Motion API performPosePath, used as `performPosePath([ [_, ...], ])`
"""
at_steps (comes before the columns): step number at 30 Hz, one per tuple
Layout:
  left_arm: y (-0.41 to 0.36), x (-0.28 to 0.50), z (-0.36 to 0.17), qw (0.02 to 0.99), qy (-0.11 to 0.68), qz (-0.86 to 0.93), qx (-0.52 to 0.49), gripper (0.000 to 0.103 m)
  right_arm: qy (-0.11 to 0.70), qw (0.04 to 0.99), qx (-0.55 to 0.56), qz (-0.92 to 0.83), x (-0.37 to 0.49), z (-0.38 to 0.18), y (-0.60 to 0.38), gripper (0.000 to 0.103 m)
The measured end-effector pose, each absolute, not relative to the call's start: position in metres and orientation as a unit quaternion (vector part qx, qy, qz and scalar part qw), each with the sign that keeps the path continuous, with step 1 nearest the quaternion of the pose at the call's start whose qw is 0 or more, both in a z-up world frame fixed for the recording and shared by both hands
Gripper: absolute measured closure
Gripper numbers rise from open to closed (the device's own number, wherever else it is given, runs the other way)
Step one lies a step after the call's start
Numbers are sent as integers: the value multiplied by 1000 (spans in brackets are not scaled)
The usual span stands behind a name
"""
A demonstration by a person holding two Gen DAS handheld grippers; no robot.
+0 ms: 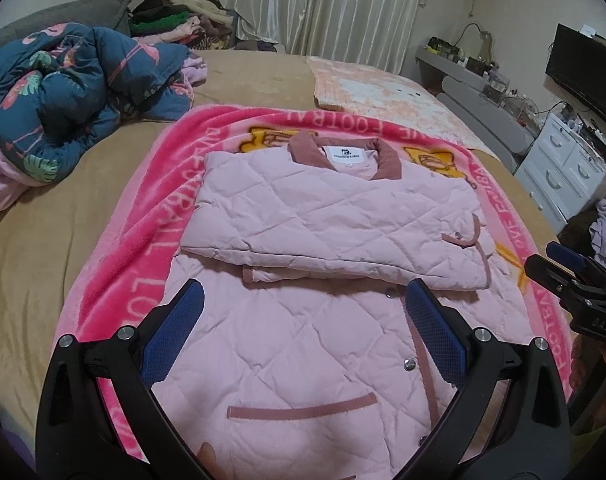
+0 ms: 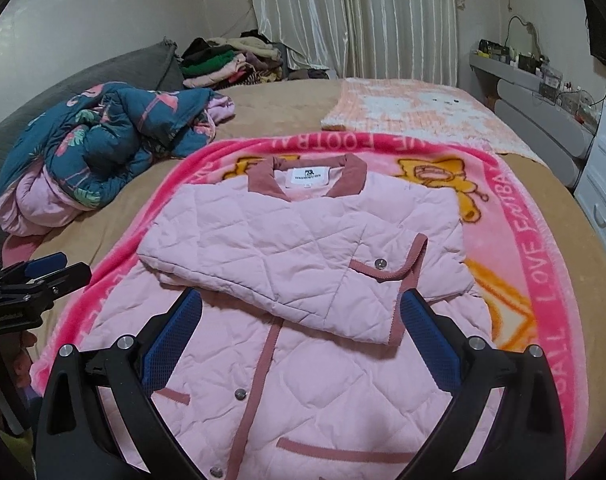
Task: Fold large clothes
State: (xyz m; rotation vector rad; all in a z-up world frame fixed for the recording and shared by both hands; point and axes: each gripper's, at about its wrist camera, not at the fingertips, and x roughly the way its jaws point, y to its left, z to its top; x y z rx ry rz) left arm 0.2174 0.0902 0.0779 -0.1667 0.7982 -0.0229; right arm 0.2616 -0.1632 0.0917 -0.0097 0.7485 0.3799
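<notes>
Jacket lay flat on the blanket on the bed — long axis ran away from the cameras, collar at the far end, sleeves folded across the chest. Left gripper and right gripper hovered over the lower half — jaws apart, empty.
</notes>
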Motion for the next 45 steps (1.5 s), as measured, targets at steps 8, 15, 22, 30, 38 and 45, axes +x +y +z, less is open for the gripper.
performPosePath([
  [8, 85, 195, 92, 925, 371, -17, -84, 9, 336, 922, -2, 192, 234, 113, -169, 4],
  [15, 82, 179, 101, 930, 359, -22, -81, 9, 313, 929, 2, 196, 212, 128, -175, 4],
  [22, 77, 163, 110, 935, 345, -29, -79, 9, 296, 934, 5, 201, 191, 138, -180, 4],
  [30, 71, 141, 115, 939, 333, -39, -78, 9, 279, 939, -4, 203, 169, 147, -183, 4],
  [38, 63, 119, 113, 942, 325, -49, -72, 9, 272, 941, -6, 203, 147, 148, -188, 4],
  [45, 58, 104, 106, 941, 326, -52, -70, 9, 270, 942, -10, 200, 129, 142, -193, 4],
])
